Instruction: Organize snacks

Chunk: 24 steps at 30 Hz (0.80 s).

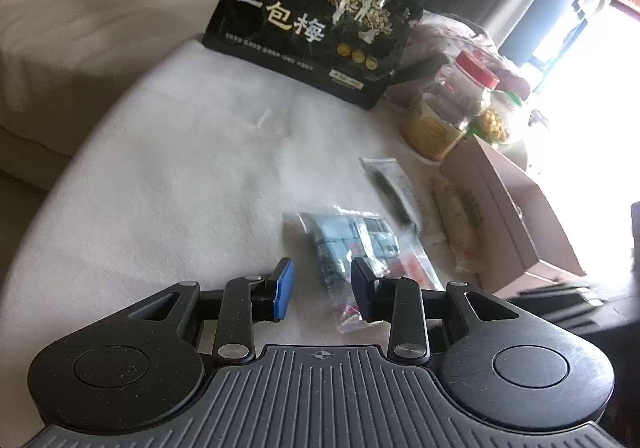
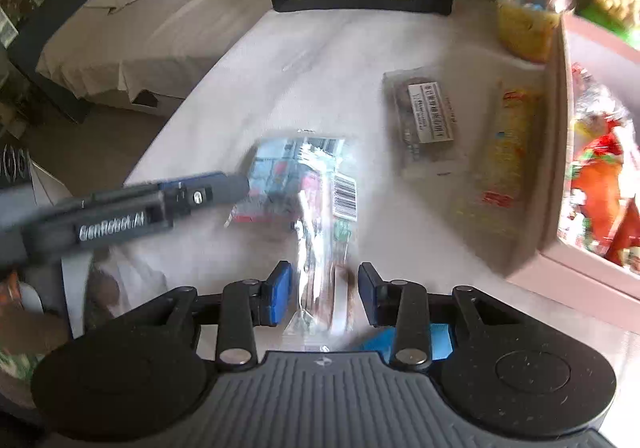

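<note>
We are hovering both grippers over the white cushioned surface (image 1: 180, 151), with the clear snack packet (image 1: 352, 244) lying flat between them. In the left wrist view, the left gripper (image 1: 322, 292) is standing narrowly open with nothing pinched; the packet's near end is lying just beyond and slightly toward its right pad. In the right wrist view, the right gripper (image 2: 324, 294) is likewise narrowly open, and we are seeing the packet (image 2: 316, 203) run lengthwise away from the gap, its near end seeming to sit between the 2 pads; whether they are pressing it we cannot tell, as blur hides the contact. The pink box (image 2: 560, 151) of snacks is waiting to the right, so the right hand is nearer to it.
</note>
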Motion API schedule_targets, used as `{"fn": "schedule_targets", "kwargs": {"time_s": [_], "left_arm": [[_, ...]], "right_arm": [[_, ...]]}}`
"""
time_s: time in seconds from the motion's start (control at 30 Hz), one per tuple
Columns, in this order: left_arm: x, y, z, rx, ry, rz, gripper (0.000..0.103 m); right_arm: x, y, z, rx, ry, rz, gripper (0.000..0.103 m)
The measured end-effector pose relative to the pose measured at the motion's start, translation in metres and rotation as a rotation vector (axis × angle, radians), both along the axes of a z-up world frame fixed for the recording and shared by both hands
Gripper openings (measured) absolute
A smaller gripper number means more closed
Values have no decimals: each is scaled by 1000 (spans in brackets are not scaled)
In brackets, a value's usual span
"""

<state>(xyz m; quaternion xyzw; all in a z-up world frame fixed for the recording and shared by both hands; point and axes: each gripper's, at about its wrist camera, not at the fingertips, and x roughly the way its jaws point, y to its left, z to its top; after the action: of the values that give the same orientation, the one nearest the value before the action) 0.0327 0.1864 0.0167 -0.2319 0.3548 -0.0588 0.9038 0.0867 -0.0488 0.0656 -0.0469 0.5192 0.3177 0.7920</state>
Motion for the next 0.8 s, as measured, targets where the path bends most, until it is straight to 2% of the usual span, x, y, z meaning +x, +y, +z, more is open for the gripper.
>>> {"fn": "schedule_targets", "kwargs": {"time_s": [0.17, 0.23, 0.33, 0.37, 0.43, 0.53, 0.7, 0.8], "left_arm": [[1, -2, 3, 21, 0, 2, 36], [0, -6, 6, 24, 1, -10, 36], [-4, -14, 7, -12, 16, -68, 36], [-7, -18, 7, -25, 26, -94, 36], [-13, -30, 7, -60, 54, -180, 36], [-22, -54, 5, -115, 101, -336, 36], [-39, -106, 6, -71, 103, -546, 36], [-45, -126, 8, -49, 94, -631, 36]], "right_arm": [[-22, -24, 17, -16, -147, -34, 35], [-26, -36, 21, -25, -172, -50, 35], [-30, -55, 18, -40, -202, -72, 38], [-32, -63, 17, -45, -204, -81, 39], [-38, -84, 14, -40, -204, -123, 50], [-45, -118, 6, -42, -211, -223, 53], [-61, -176, -6, 8, -176, -396, 58], [-80, -198, -13, 38, -149, -450, 58]]}}
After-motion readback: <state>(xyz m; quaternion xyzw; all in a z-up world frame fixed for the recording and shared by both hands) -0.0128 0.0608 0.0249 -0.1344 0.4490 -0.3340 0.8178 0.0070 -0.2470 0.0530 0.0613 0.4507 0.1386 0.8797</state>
